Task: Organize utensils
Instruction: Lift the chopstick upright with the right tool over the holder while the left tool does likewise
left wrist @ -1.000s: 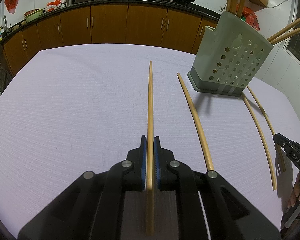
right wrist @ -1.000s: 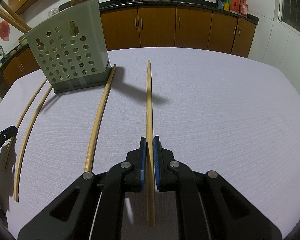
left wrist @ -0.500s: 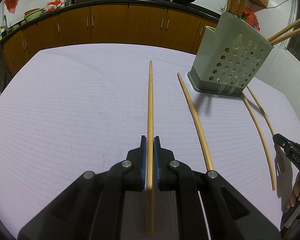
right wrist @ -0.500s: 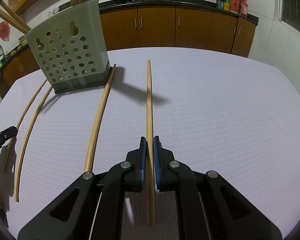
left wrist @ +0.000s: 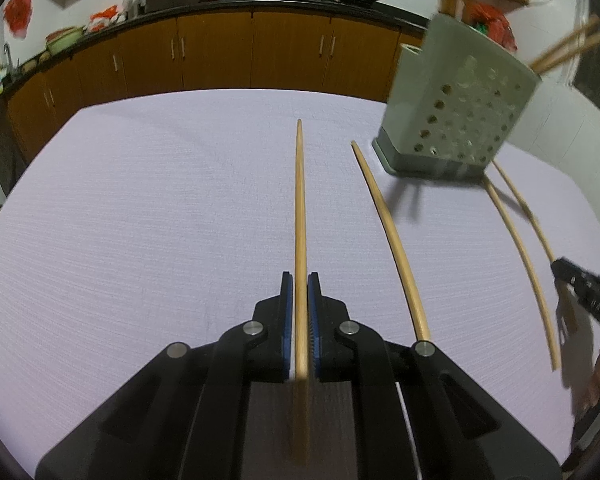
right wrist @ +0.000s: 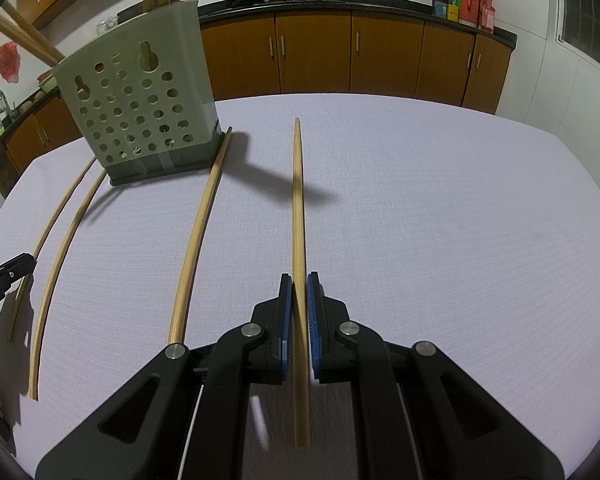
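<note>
Roughly, left to right:
Left gripper: jaws pressed on a chopstick, held along the fingers, tip pointing away over the table.
Loose chopstick beside it: lay flat on the cloth, far end near the holder's base.
Holder: green perforated caddy, upright on the table, right of the left gripper's line; several chopsticks already stood in it.
Two more chopsticks: lay on the cloth beyond the holder, one end close to its base.
Right gripper: jaws clamped on its own chopstick, tip forward; holder sat to its left in this view.
Progress (judgement): partly done; three sticks lay loose, two were in hand.
Risk, pivot: each stick was gripped near its rear end, so the long free length could swing or slip between the pads when tilted upright.
Risk, miss: a tip catching the holder's rim could tip the light caddy or drop the stick.
Risk, clash: both grippers heading for one holder could cross sticks.
</note>
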A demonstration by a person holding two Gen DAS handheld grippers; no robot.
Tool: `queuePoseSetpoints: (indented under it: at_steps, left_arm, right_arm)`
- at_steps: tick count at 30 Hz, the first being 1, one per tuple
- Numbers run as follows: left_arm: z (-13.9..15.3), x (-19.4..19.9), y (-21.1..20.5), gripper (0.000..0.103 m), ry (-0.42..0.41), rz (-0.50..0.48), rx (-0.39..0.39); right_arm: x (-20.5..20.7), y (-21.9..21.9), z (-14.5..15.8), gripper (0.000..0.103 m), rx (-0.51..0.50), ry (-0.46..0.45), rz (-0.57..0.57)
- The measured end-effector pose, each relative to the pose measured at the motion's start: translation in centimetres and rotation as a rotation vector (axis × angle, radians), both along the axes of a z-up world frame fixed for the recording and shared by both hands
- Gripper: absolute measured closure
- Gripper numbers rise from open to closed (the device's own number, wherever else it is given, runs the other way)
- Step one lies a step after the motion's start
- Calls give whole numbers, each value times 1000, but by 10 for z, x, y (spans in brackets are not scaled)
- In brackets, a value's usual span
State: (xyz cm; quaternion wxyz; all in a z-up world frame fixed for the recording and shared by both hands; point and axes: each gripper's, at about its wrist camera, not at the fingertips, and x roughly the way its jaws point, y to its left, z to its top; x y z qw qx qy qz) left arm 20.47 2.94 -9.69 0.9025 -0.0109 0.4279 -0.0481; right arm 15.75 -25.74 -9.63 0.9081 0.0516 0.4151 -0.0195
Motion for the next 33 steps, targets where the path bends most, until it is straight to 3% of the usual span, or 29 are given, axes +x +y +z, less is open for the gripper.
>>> queuePoseSetpoints:
  at_steps: [10, 19, 23, 33]
  left_arm:
    - [8, -16, -2, 95, -27, -25, 27]
    - [95, -38, 17, 96, -262, -7, -49]
    - [130, -41, 16, 96, -357, -16, -60]
    - [190, -49, -1, 96, -456, -131, -115]
  right_arm:
    - [-9, -3, 10, 95, 17, -41, 6]
    - [-29, -13, 91, 95, 10, -292, -24]
    - [-28, -12, 117, 95, 7, -362, -27]
    - [-32, -5, 180, 95, 64, -482, 34]
